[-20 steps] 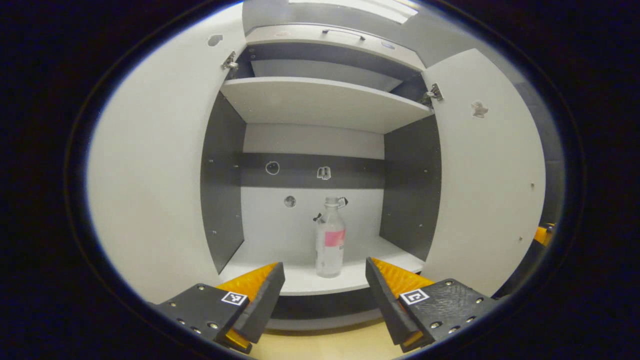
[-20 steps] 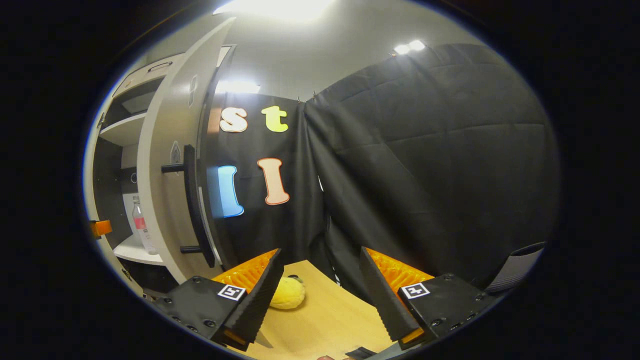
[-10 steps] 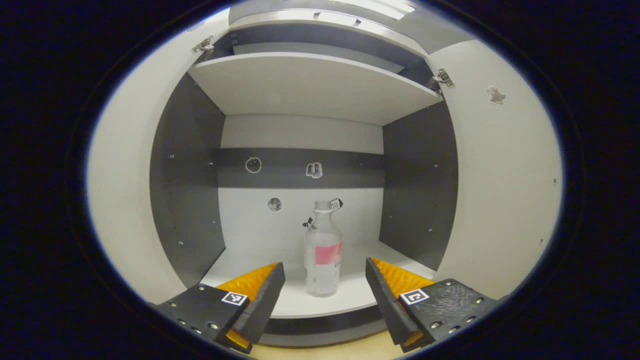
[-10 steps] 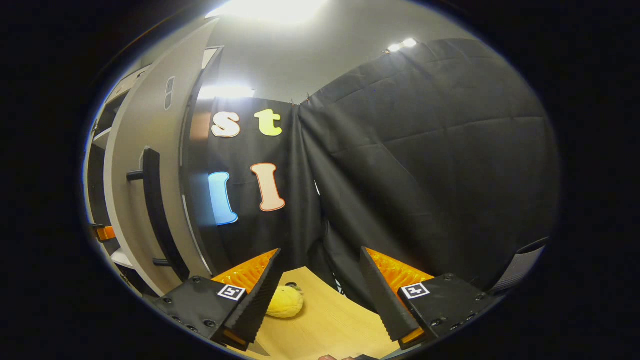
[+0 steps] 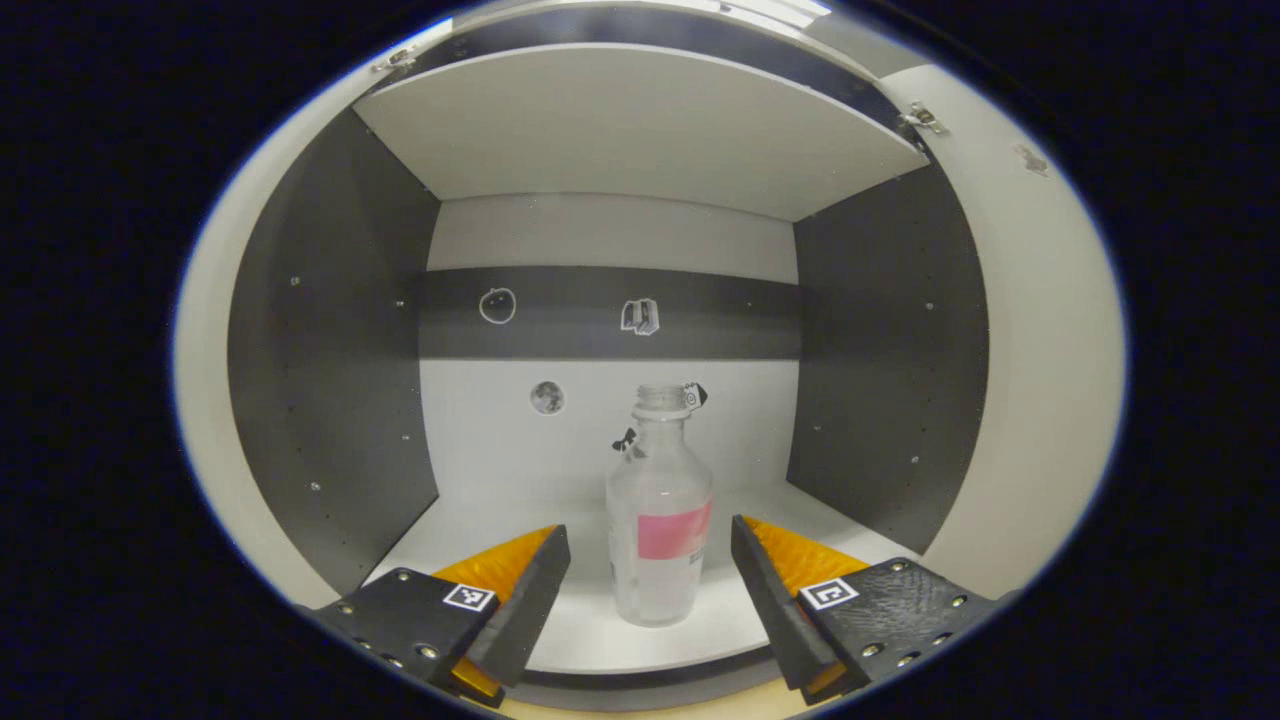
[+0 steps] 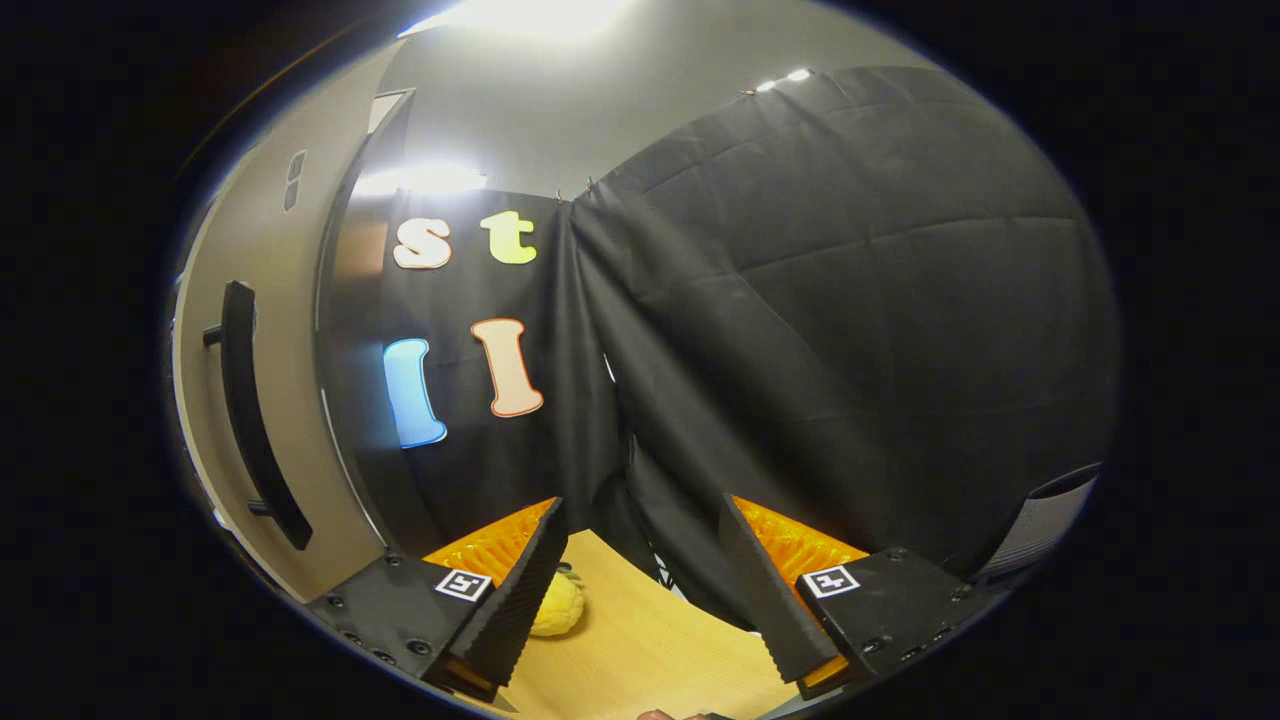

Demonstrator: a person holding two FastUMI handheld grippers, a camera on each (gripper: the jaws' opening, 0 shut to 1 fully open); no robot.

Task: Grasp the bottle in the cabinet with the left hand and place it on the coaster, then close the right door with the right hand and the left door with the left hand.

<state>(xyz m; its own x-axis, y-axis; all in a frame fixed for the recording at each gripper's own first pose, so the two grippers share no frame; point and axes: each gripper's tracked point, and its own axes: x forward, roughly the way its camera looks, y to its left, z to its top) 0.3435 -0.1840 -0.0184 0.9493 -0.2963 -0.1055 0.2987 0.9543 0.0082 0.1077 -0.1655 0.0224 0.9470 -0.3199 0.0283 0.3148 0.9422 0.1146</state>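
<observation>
A clear bottle [image 5: 658, 520] with a pink label stands upright on the cabinet's lower shelf [image 5: 600, 630]. My left gripper [image 5: 650, 585] is open and reaches into the cabinet, its fingers on either side of the bottle's base without touching it. The right door's inner face [image 5: 1030, 360] shows at the right edge of the left gripper view. In the right gripper view the right door [image 6: 265, 380] with its long dark handle [image 6: 250, 410] stands open at the left. My right gripper [image 6: 640, 590] is open over the wooden table [image 6: 640, 650], holding nothing.
An upper shelf [image 5: 640, 130] hangs above the bottle, and dark side panels [image 5: 330, 400] close in on both sides. A yellow soft object [image 6: 558, 605] lies on the table by the right gripper's left finger. Black cloth wall [image 6: 850, 320] stands behind it.
My left gripper has advanced into the cabinet, so the bottle is now larger and sits between the fingers. The right gripper's view has swung right; the cabinet interior slid out of its view.
</observation>
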